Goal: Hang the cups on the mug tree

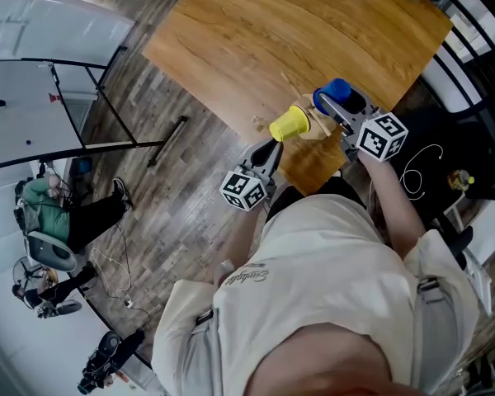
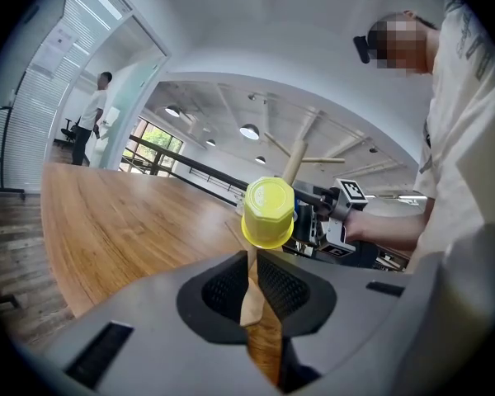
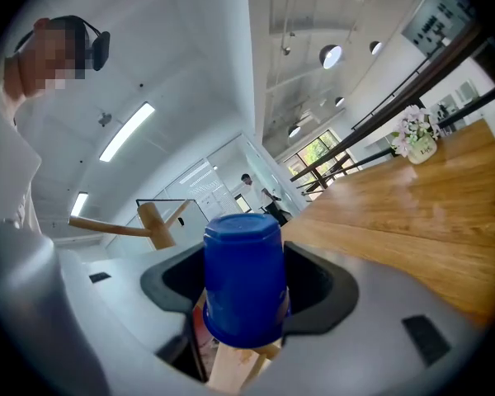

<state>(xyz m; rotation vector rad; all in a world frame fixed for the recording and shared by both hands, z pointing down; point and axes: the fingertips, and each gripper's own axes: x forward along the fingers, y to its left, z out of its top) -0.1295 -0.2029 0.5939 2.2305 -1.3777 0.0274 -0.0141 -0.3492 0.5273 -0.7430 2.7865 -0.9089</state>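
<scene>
A: Starting with the left claw (image 2: 252, 262). Wide or narrow?

B: Closed right down, jaw against jaw. Shows only a thin sliver of pale wood in the slit. Cannot tell whether pinched or merely behind.

A: And straight ahead of it?

B: Points at the yellow cup (image 2: 268, 213), just beyond the jaw tips. Hangs on a peg of the mug tree (image 2: 295, 157), bottom turned toward the claw.

A: Over to the right claw (image 3: 242, 299), then.

B: Clamped on the blue cup (image 3: 241, 258), one jaw on each side of the wall. Carries it rim down, bottom up, with a piece of pale wood showing just under the rim.

A: On a peg?

B: Cannot tell. Seen from the head view, sits right beside the tree, on its right, opposite the yellow cup on its left.

A: And the spot for the tree itself?

B: Stands at the near corner of the wooden desk (image 1: 297, 31), close to the edge, with both claws crowded against it.

A: Anything else on there?

B: Only a small pot of flowers (image 3: 417, 134) at the far edge, well apart from the tree.
</scene>
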